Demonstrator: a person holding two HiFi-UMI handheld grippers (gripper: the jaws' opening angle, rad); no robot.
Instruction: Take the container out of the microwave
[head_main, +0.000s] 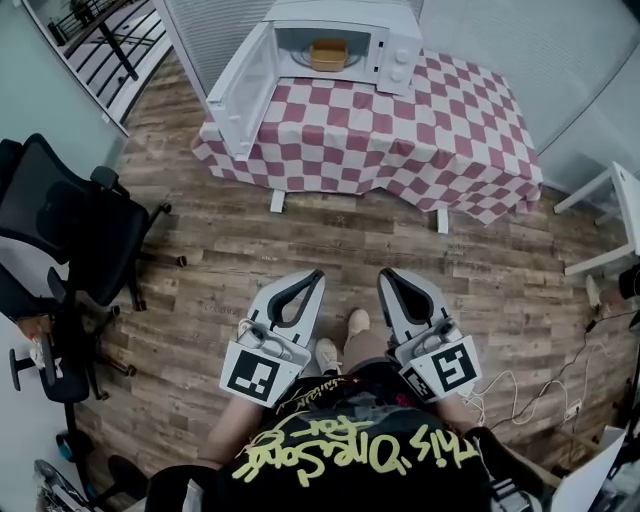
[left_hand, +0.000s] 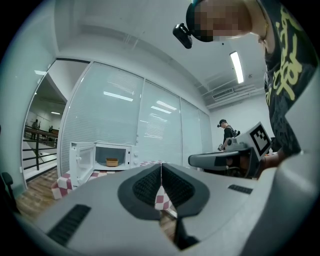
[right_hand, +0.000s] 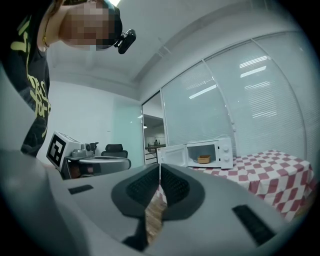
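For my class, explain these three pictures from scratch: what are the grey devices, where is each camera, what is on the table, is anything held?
There is no robot here: a person holds a grey two-jaw gripper in each hand. The head view comes from a camera on the person's head, looking down at the left gripper and right gripper above a wooden floor. The other two views come from cameras riding on each gripper, looking along its jaws. Ahead stands a table under a checked covering. On it sits a white microwave, its door open, with a tan container inside. Both grippers' jaws are together, holding nothing.
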